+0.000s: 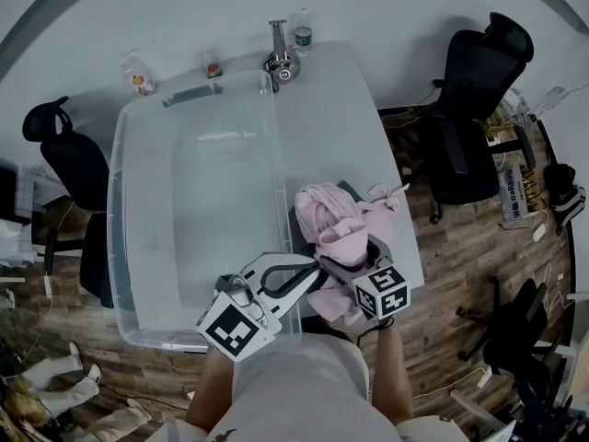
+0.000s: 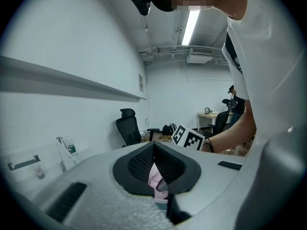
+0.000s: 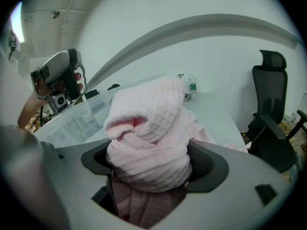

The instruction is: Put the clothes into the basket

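Jaws of the right gripper (image 3: pixel 148 176) are standing wide and clamping a bunched pink waffle-knit garment (image 1: pixel 336 219), which is bulging up and out between the pads. Jaws of the left gripper (image 2: pixel 154 169) are drawn to a narrow slit with a strip of the same pink cloth in it; they appear to be pinching a lower fold. The garment is hanging over the white counter (image 1: pixel 331 118), just beside the right wall of the clear plastic basket (image 1: pixel 118 201) and outside it.

Step in hand, as judged: lifting the bundle and carrying it toward 9 o'clock, over the basket rim.
- Loose folds are trailing below the right jaws, so the lift needs enough height for the lowest cloth to pass above the rim before any sideways travel.
- Both grippers should be travelling together, so the cloth between them is neither stretching nor slipping from the narrower left grip.
- Release is best made well inside the walls, not over the rim, since a draped sleeve could pull the bundle back out.

Edges and room:
- The basket interior, from 9 to 11 o'clock of the garment, is showing nothing in it.
- The counter edge is running close at 3 o'clock and at 6 o'clock of the bundle; a dropped garment there could be sliding to the floor.
- A water bottle (image 1: pixel 302 35) is standing at 12 o'clock, well apart from the path.
- A black office chair (image 1: pixel 479 109) is sitting at 2 o'clock, off the counter.
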The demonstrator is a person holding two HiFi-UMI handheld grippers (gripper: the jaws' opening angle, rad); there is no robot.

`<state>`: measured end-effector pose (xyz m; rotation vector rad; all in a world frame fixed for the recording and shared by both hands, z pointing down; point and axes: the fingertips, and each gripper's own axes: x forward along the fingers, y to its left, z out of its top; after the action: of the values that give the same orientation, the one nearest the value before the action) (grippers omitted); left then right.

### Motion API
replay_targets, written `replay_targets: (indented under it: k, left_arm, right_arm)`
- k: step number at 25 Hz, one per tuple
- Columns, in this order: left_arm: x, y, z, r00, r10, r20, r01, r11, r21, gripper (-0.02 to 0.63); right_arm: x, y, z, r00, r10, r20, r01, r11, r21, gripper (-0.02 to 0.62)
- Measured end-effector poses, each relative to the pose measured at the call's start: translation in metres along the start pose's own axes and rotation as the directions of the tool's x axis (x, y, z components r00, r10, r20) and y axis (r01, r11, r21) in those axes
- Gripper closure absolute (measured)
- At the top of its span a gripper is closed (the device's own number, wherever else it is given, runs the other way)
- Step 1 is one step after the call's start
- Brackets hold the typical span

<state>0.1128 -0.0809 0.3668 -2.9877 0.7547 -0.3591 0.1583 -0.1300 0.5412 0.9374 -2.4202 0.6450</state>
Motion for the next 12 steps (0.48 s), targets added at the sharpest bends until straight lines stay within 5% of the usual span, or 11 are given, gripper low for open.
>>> replay_targets:
  k: [12]
  left_arm:
    - [-0.014,0.005,0.018,0.997,0.077,0.030,-0.077,0.997,0.018,0.601]
  right_arm:
    - [-0.035,0.025,0.066,0.988,0.060,0.143,-0.053,0.997,-0.052,0.173]
